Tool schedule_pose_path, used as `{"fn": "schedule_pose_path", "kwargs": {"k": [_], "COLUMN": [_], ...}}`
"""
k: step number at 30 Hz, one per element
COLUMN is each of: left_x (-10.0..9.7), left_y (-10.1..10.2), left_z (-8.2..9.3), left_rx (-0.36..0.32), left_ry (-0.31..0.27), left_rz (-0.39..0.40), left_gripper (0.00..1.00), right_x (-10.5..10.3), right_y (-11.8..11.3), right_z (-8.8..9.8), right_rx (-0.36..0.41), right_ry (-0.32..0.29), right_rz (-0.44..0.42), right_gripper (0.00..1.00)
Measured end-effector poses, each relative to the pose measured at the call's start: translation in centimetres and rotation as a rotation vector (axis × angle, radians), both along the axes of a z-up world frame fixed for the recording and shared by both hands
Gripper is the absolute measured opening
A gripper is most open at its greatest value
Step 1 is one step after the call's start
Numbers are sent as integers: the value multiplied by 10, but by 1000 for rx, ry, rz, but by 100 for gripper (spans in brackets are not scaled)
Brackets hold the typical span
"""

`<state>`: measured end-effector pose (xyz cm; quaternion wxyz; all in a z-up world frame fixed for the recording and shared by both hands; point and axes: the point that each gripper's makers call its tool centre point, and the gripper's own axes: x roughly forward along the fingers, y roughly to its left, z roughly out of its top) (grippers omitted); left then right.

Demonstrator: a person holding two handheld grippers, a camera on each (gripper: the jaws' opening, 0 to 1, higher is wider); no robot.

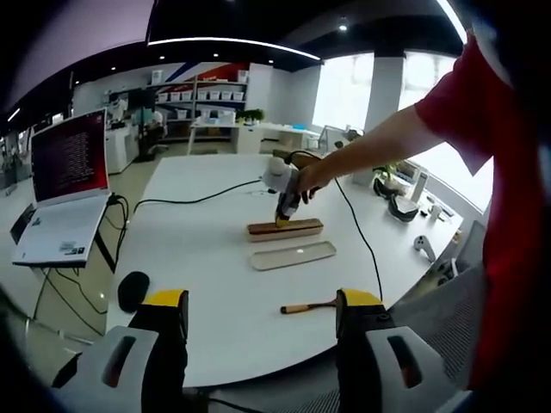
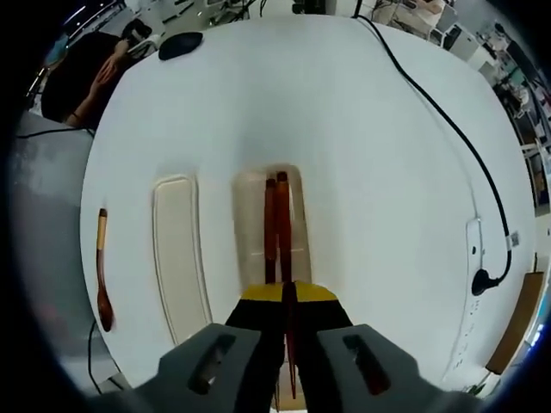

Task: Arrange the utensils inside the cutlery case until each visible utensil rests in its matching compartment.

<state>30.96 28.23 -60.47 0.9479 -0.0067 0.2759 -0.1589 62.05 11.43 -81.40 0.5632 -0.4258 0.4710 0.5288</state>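
White and wide, the table is the biggest thing, and all the task's things lie on it. A laptop sits off to one side on a stand, and a black cable runs across the tabletop.

Next in size is the cutlery case, a long wooden tray that lies open. Just beside it lies its pale lid, flat on the table and not touching the case. In the left gripper view the case is the brown box and the lid lies in front of it.

Two dark red chopsticks point down into the case, side by side. The right gripper has its jaws squeezed close on them, near their upper ends. In the left gripper view a person's hand holds that gripper over the case.

A wooden spoon lies on the table, on the far side of the lid from the case, well apart from it. The left gripper hangs back at the table edge with its jaws wide apart and nothing between them; the spoon is near it.

I think the step now is laying the chopsticks in their slot. The next move needs them lowered flat into the groove, then let go gently. After that the spoon waits for its turn.
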Motion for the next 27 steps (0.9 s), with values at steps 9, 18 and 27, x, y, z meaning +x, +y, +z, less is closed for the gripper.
{"fn": "schedule_pose_path", "kwargs": {"k": [9, 18, 27], "left_x": [1, 3, 3], "left_y": [-6, -11, -13], "left_z": [0, 3, 4], "left_rx": [-1, 0, 0], "left_ry": [0, -12, -16], "left_rz": [-16, -33, -39], "left_gripper": [71, 71, 70], "right_x": [-2, -13, -23], "right_y": [-7, -35, -59], "right_z": [10, 13, 13], "right_rx": [26, 22, -13], "right_ry": [11, 90, 77], "right_rz": [-25, -8, -15], "right_gripper": [0, 0, 1]}}
